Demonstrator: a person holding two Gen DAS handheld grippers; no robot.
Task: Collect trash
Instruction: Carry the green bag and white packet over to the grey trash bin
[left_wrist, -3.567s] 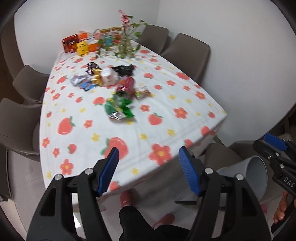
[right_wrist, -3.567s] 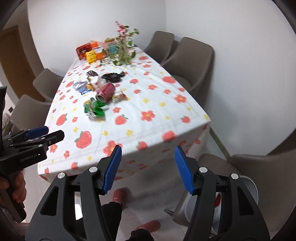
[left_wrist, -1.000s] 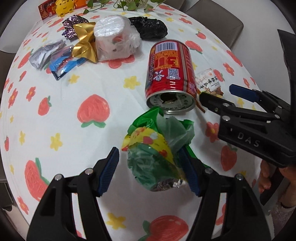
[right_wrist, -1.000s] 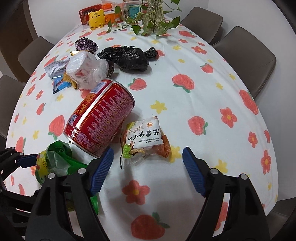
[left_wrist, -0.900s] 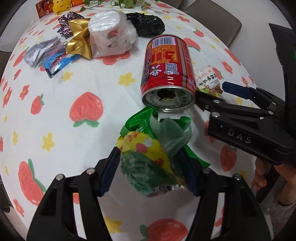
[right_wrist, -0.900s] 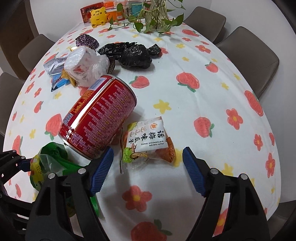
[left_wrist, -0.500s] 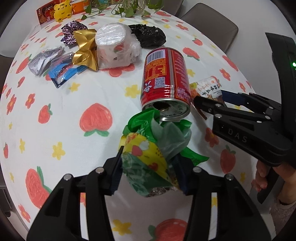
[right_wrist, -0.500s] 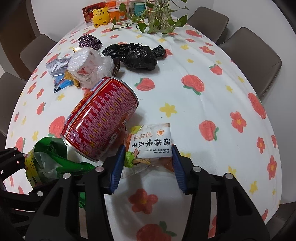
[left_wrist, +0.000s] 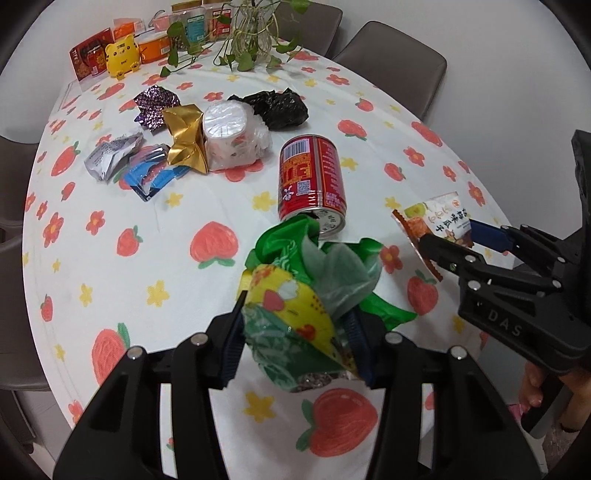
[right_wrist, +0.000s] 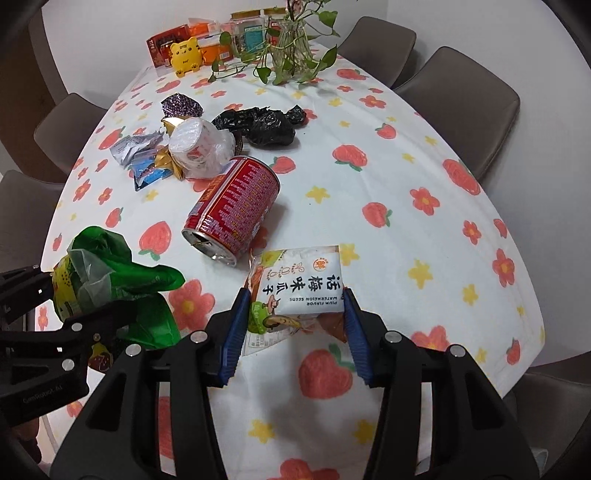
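My left gripper (left_wrist: 295, 328) is shut on a crumpled green and yellow plastic bag (left_wrist: 303, 295) and holds it above the table; the bag also shows in the right wrist view (right_wrist: 107, 273). My right gripper (right_wrist: 293, 321) is shut on a white watermelon-seed packet (right_wrist: 299, 284), lifted off the cloth; the packet also shows in the left wrist view (left_wrist: 439, 219). A red can (left_wrist: 312, 182) lies on its side just beyond both. More trash lies farther back: a black bag (left_wrist: 277, 109), a clear-wrapped white roll (left_wrist: 232, 136), gold foil (left_wrist: 184, 138) and small wrappers (left_wrist: 147, 175).
The table wears a white cloth (left_wrist: 147, 240) printed with strawberries and flowers. A plant in a glass vase (right_wrist: 291, 44), a yellow toy (right_wrist: 184, 55) and boxes stand at the far end. Brown chairs (right_wrist: 454, 107) line both sides.
Both grippers came from off the table's end to the trash, closed on the green bag and the seed packet, and have lifted them back from the can.
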